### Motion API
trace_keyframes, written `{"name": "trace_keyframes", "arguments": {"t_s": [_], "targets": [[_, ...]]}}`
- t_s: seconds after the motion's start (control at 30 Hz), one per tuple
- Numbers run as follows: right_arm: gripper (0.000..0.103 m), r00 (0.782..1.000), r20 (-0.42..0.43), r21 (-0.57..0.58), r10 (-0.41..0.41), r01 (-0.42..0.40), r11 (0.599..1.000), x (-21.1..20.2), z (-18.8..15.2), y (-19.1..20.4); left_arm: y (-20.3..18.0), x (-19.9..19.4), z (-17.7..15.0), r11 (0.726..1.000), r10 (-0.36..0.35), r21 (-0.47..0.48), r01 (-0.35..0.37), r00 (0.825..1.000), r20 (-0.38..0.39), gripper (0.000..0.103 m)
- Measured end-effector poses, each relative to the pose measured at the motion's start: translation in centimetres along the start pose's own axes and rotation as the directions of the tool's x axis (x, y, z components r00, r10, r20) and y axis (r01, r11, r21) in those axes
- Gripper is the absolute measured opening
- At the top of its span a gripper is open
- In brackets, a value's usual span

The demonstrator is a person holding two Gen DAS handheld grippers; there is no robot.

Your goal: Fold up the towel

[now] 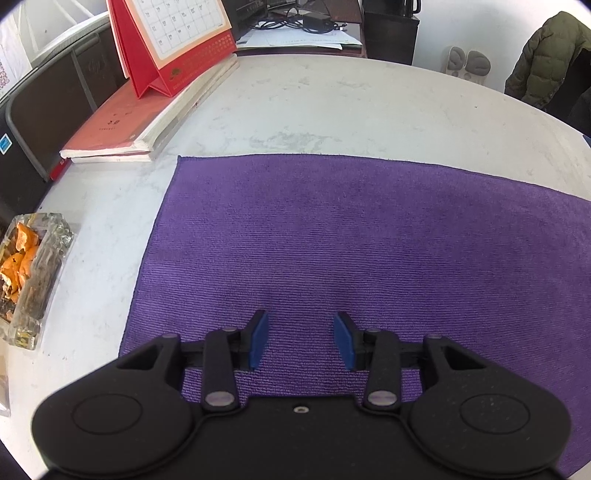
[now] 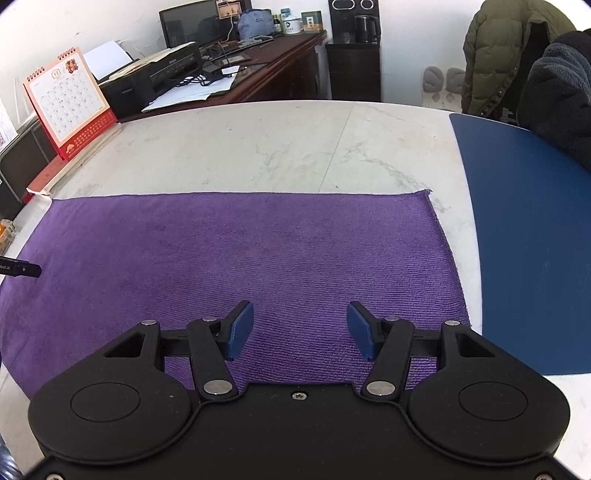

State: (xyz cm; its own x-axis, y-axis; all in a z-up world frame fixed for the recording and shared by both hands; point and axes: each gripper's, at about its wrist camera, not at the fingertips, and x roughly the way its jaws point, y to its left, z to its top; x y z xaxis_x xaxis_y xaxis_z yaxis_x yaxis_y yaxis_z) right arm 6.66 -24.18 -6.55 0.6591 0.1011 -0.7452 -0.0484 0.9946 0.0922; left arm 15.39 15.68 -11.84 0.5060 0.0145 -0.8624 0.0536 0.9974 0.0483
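I see a white marble-patterned table [image 2: 295,147] under bright, even light. Beyond its far edge stands a dark wooden desk [image 2: 273,62] against a white wall [image 2: 92,26], carrying a monitor [image 2: 190,26], a black printer [image 2: 155,77] and loose papers [image 2: 192,94]. To the right of the desk stands a black cabinet [image 2: 354,70] with a kettle [image 2: 366,27] on top. An olive padded jacket [image 2: 506,51] hangs at far right.

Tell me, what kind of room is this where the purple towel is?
Probably an office. Behind the white table with the purple towel stands a wooden desk with a monitor and a printer, and a red desk calendar sits on some books.
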Motion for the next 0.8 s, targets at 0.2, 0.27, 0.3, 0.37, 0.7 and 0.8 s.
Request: {"name": "trace_keyframes", "arguments": {"t_s": [0.2,0.27,0.3,0.37,0.7,0.8], "targets": [[0.055,1.000,0.002,-0.001,-0.009,0.009,1.000,-0.5,-0.1,1.0,0.9,-1.9,-0.7,0.999,-0.022,-0.043,0.023,0.999,0.026,0.037],[0.056,1.000,0.013,-0.017,-0.003,0.004,1.000,-1.6,0.3,1.7,1.6,-3.4,-1.3,0.997,-0.029,-0.077,0.032,0.999,0.042,0.037],[0.056,1.000,0.020,-0.026,0.004,-0.003,1.000,-2.1,0.6,2.1,2.0,-4.1,-1.6,0.995,-0.029,-0.099,0.034,0.998,0.047,0.037],[0.057,0.999,0.034,-0.064,0.034,-0.032,0.997,-2.4,1.6,3.5,3.4,-6.0,-2.7,0.985,-0.026,-0.166,0.035,0.998,0.054,0.037],[0.061,0.983,0.052,-0.209,0.175,-0.161,0.965,-2.9,4.6,9.5,7.7,-10.3,-7.6,0.907,0.151,-0.394,-0.148,0.988,-0.024,0.040],[0.061,0.978,0.038,-0.230,0.207,-0.193,0.954,-2.4,4.6,10.8,7.8,-10.7,-8.0,0.886,0.229,-0.403,-0.228,0.972,-0.046,0.047]]}}
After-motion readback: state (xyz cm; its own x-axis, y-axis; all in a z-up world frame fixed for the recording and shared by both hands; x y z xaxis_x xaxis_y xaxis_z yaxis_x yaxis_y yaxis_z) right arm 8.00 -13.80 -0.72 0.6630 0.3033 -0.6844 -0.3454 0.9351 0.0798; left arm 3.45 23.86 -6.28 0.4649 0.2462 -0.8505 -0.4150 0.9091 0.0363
